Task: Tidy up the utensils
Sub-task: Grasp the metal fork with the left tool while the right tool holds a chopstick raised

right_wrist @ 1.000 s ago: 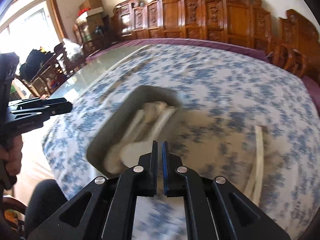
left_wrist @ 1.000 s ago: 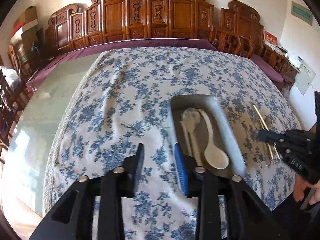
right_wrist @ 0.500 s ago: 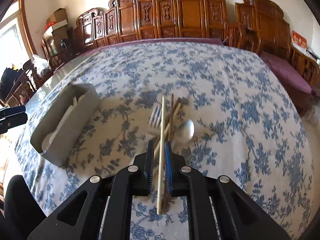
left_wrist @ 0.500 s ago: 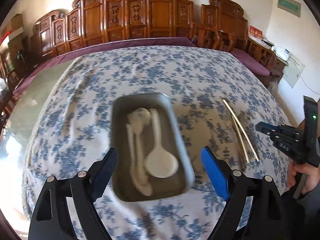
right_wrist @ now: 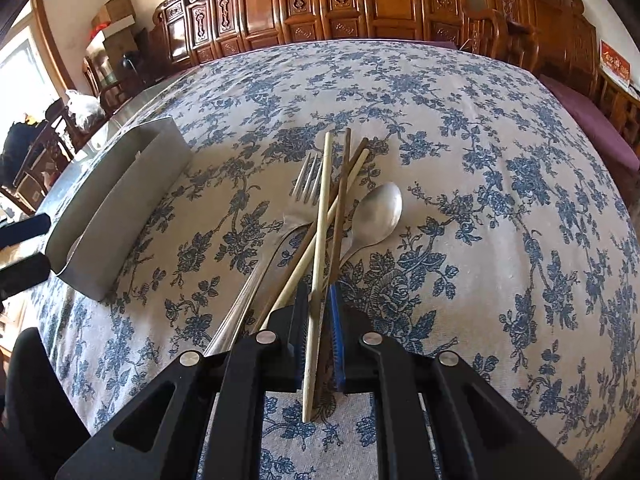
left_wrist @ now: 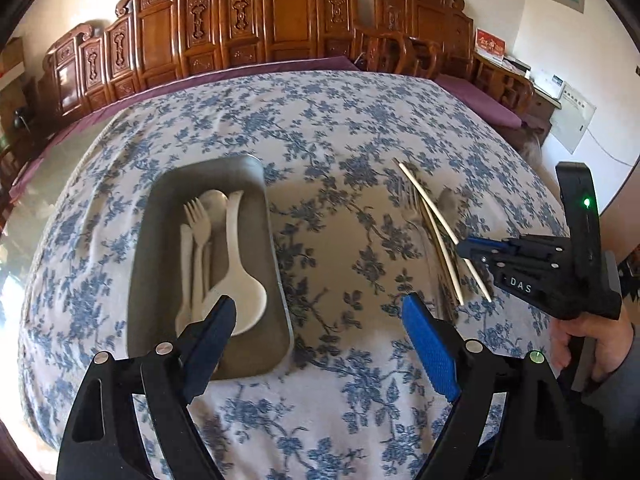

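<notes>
A grey tray (left_wrist: 260,216) on the floral tablecloth holds a cream fork (left_wrist: 198,226), a cream ladle (left_wrist: 240,292) and other pale utensils. In the right wrist view the tray (right_wrist: 132,192) stands at the left. To its right lie several chopsticks (right_wrist: 340,200), a metal fork (right_wrist: 308,184) and a metal spoon (right_wrist: 378,210) in a crossed pile. My right gripper (right_wrist: 318,316) is shut on a pale chopstick (right_wrist: 320,240) at its near end. My left gripper (left_wrist: 320,324) is open and empty, low over the cloth just right of the tray's near end.
Carved wooden chairs (left_wrist: 280,28) line the far side of the table. A purple undercloth (left_wrist: 476,96) shows at the edges. Bare glass tabletop (left_wrist: 36,184) lies left of the cloth. Boxes and clutter (right_wrist: 112,28) stand at the far left of the room.
My right gripper swung from the tray to the chopstick pile and closed on a pale chopstick. My left gripper opened wide and shifted right along the tray.
</notes>
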The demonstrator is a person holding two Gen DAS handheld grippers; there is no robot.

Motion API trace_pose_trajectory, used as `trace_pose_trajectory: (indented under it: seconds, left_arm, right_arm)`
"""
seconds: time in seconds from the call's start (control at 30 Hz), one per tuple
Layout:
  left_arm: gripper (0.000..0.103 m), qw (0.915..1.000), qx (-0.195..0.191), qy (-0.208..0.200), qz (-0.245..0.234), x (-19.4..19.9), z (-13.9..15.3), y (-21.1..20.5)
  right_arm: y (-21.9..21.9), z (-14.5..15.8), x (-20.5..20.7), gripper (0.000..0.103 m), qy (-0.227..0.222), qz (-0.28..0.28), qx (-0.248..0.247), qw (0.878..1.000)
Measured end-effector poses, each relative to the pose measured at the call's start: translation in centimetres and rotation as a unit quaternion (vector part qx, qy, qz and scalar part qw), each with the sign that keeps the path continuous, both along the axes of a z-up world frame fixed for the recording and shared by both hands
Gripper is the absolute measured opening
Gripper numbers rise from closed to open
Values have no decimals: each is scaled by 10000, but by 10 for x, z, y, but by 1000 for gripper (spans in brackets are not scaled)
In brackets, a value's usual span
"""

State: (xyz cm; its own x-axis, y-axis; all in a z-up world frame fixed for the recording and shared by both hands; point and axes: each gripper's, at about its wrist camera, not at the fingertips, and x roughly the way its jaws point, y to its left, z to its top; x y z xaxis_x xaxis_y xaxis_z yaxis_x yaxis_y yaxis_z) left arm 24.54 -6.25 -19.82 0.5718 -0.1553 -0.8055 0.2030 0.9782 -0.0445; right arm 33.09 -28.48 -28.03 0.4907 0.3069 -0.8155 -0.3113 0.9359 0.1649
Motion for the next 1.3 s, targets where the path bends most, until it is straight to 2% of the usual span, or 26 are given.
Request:
trace_pose_trajectory:
  seconds: [0.37, 0.6, 0.77, 0.93, 1.23, 1.3]
  left_arm:
    - [81, 9997, 189, 28, -130, -6, -2, -17]
    - [81, 9996, 218, 69, -143, -7, -3, -20]
    - [81, 9995, 244, 75, -176, -5, -3, -26]
    - [81, 9995, 207, 142, -186, 2, -7, -32]
    - [81, 9991, 154, 325, -240, 32, -21, -59]
    - [78, 9989, 157, 365, -263, 42, -26, -68]
  right_arm:
    - [7, 5, -3, 12, -103, 165, 110, 9997]
    - [8, -4, 0, 12, 57, 110, -88, 9999]
    - [6, 2, -1, 6, -31, 81, 13, 10000]
    - [-7, 20, -3, 6, -285, -46, 334, 9990]
    - [-45, 36, 0, 6, -566, -492, 507, 9959]
    - [-50, 35, 2, 6, -541, -559, 509, 9957]
